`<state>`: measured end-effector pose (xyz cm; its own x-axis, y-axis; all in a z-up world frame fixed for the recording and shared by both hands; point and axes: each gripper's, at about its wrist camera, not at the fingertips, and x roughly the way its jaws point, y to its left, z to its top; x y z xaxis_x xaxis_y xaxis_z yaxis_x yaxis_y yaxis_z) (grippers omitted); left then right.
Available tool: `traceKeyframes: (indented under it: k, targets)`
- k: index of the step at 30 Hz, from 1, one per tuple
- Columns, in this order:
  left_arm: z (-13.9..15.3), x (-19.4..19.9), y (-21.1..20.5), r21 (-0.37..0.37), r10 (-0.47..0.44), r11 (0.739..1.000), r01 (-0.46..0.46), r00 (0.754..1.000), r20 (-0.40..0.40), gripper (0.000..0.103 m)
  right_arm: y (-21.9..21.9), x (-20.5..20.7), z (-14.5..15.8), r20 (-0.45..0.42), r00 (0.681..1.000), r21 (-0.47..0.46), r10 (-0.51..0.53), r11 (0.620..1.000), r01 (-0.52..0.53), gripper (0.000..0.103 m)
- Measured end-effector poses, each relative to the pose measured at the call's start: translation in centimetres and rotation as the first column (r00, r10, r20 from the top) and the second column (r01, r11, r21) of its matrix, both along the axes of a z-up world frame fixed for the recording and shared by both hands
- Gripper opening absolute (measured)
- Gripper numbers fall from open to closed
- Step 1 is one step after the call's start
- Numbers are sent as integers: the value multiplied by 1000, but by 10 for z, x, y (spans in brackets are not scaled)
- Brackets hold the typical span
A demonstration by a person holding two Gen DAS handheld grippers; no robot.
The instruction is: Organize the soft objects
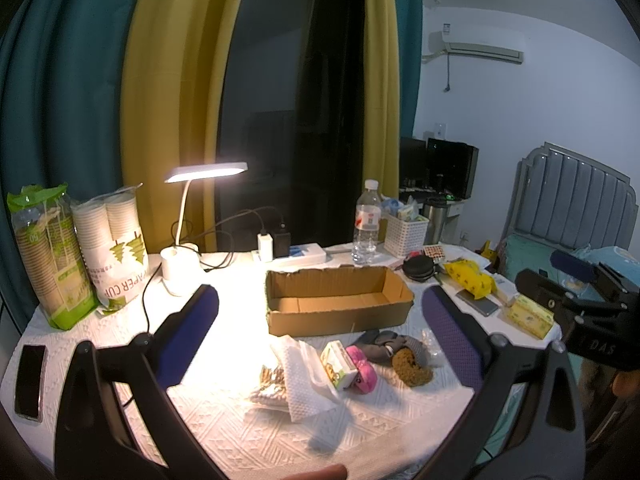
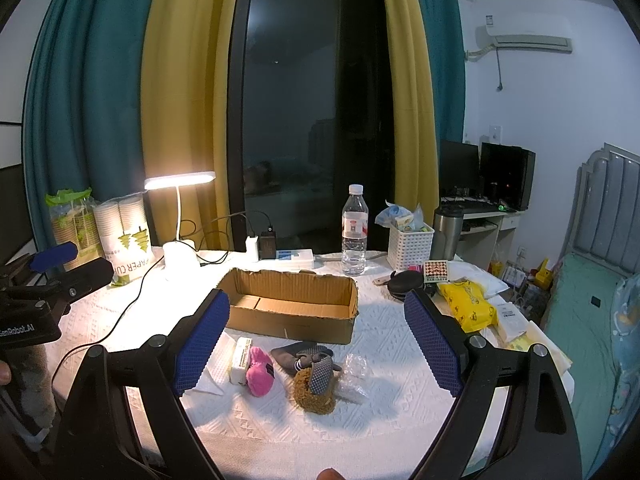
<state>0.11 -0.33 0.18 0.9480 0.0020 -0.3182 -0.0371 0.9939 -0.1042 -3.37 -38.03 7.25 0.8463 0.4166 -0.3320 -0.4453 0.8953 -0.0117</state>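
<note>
Left gripper: jaws spread wide, nothing between the blue pads, nothing touched; held above the near table edge, aimed at the small pile of items.
Right gripper: jaws equally wide, empty, clear of every item; hovers over the same pile from slightly further right. Its body shows at the right edge of the left wrist view.
Reason for hold (judged): both tools open and poised short of the pile, which suggests no pick is begun and a first item is yet to be chosen.
Soft objects, near edge: pink plush piece; brown fuzzy lump with a grey knitted item lying against it; dark grey cloth behind; folded paper towel; crinkled clear wrapper just beside the brown lump.
Non-soft neighbour: small printed carton, touching the pink plush.
Cardboard box: open-topped, empty, just behind the pile; judged the receiving container, placed within short reach.
Table: white textured cover.
Desk lamp: lit, at rear left, throwing glare across the work area.
Rear items: water bottle, white basket, paper cup sleeves.
Right margin: yellow packet, well apart from the pile.
</note>
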Motion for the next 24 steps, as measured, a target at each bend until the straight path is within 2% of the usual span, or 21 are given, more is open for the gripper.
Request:
traceKeyframes:
  k: [18,24]
  targets:
    - [-1,2,0,2,2,1000,-2,1000,-3,102,-1,1,-2,-4,1000,1,-4,1000,4,91]
    - [-8,15,1,-9,-12,1000,12,1000,-22,102,-1,12,-11,-31,1000,-5,-3,1000,3,91]
